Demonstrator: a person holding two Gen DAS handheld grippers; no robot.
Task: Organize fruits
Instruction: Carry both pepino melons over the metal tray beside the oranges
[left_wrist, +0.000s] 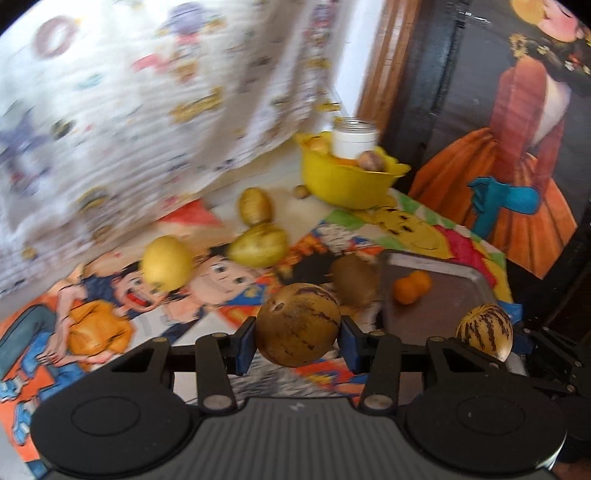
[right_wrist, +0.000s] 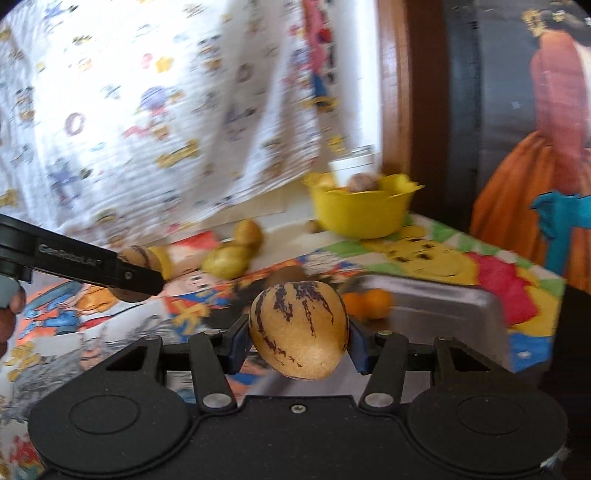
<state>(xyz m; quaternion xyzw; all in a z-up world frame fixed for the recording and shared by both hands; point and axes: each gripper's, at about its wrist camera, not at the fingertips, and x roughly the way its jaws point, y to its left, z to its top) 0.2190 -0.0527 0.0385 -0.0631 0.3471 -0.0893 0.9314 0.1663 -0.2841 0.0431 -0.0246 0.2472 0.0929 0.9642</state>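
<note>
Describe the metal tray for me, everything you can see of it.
The tray is a shallow, dull grey metal pan with rounded corners and a raised rim. It lies flat on the cartoon-print cloth near the table's right edge. Two small oranges sit touching each other in its far left corner; the rest of its floor looks bare. A brown fruit lies just outside its left rim.

A home room: cartoon-print curtain (right_wrist: 147, 122), cartoon tablecloth (left_wrist: 110, 295), and a painted figure wall hanging (left_wrist: 517, 147).
</note>
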